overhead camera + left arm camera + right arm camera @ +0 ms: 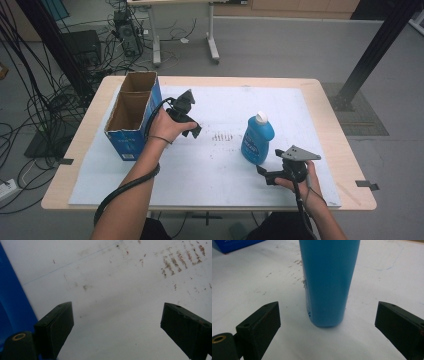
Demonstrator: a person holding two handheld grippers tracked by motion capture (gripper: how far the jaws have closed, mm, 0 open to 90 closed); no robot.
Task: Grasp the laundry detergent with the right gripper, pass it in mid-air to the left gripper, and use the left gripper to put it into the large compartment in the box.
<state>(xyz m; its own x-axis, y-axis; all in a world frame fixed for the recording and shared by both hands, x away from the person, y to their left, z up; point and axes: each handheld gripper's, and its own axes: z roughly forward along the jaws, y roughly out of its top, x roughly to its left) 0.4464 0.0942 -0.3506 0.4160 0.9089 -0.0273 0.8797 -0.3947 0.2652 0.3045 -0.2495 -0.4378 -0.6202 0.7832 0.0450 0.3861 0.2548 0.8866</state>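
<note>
A blue bottle [257,140] with a white cap stands upright right of the mat's middle. My right gripper [264,174] sits low just in front of it, pointing at its base. In the right gripper view the bottle [328,282] rises just beyond the open right gripper [328,322], centred on the gap, and the pads do not touch it. An open-topped blue cardboard box [132,112] stands at the left. My left gripper [191,131] hovers beside it over the mat. In the left gripper view the left gripper [117,325] is open with nothing in it, the box wall [12,302] at its left.
A white mat [215,170] covers most of the wooden table [345,165]. Rusty smudges [222,136] mark the mat between the two grippers. The box corner [234,245] shows far off in the right gripper view. Cables, desk legs and a black frame post stand on the floor beyond.
</note>
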